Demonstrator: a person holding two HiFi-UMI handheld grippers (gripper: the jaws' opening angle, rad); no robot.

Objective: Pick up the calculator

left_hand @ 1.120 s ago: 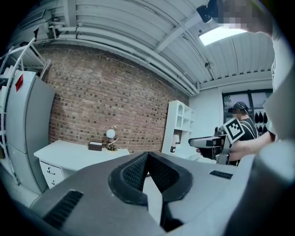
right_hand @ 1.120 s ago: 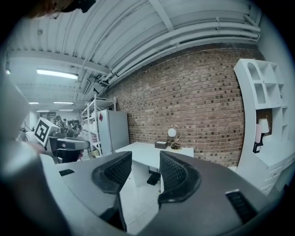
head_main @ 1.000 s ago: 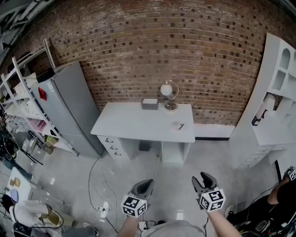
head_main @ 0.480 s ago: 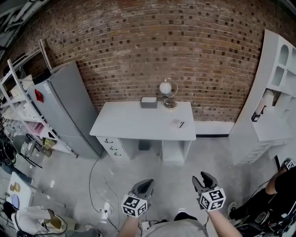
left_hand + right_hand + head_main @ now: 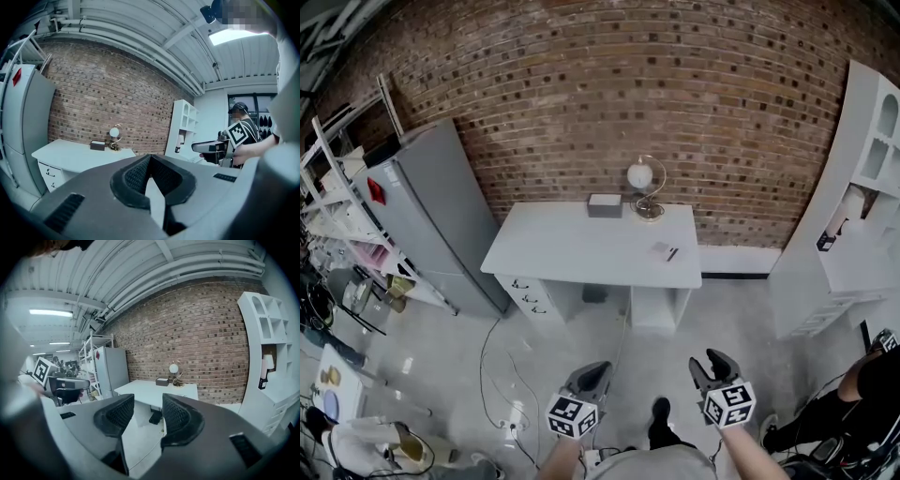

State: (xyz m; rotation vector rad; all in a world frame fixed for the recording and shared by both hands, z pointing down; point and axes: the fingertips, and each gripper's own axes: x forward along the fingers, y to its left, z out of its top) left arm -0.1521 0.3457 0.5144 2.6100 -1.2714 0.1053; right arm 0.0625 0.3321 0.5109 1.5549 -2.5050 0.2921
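— Where is the calculator?

— I believe the calculator (image 5: 660, 250) is the small flat thing on the white desk (image 5: 572, 255), on its right part, with a thin dark pen (image 5: 670, 254) just beside it (it is too small here for me to be sure). The desk stands far from me, against the brick wall (image 5: 694, 94).

— What else is on this desk?

— At its far edge there is a grey box (image 5: 604, 206), and just right of it a lamp (image 5: 641, 181) with a round white globe. Left of the desk stands a grey refrigerator (image 5: 431, 211), and at the right a white shelf unit (image 5: 862, 216).

— And your tongs?

— Both are near me, low over the grey floor (image 5: 581, 347), well apart from the desk. The left gripper (image 5: 598, 369) has its jaws pressed together at the tips, with nothing between them. The right gripper (image 5: 713, 362) has its jaws apart by a moderate gap, and it holds nothing; through the gap I see only the floor and the desk.
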